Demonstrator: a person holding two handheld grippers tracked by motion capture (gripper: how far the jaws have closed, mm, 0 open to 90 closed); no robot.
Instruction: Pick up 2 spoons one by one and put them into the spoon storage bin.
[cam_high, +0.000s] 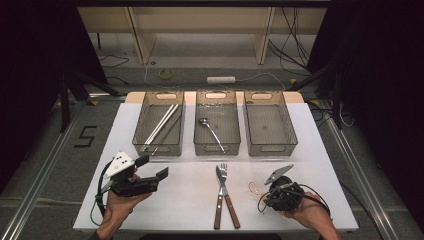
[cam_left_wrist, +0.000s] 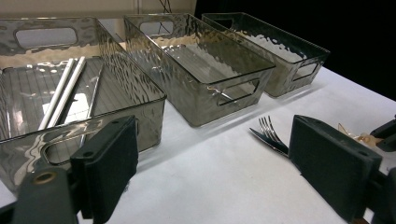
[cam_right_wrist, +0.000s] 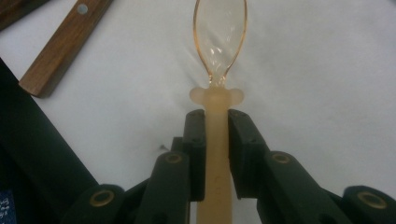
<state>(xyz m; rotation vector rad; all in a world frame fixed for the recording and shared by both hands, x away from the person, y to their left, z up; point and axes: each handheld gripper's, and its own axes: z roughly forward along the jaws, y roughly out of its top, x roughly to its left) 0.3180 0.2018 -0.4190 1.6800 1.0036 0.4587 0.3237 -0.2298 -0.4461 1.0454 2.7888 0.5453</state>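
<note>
White tabletop (cam_high: 190, 200): right gripper (cam_right_wrist: 216, 122) pinches the plastic spoon (cam_right_wrist: 219, 37) handle low; left gripper (cam_left_wrist: 219, 158) hovers level, spread.

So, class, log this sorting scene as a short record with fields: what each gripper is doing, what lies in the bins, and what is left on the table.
right gripper: shut on translucent spoon
left gripper: open, holding nothing
left bin: chopsticks
middle bin: metal spoon
right bin: nothing inside
table: fork, knife, both wooden-handled
</note>
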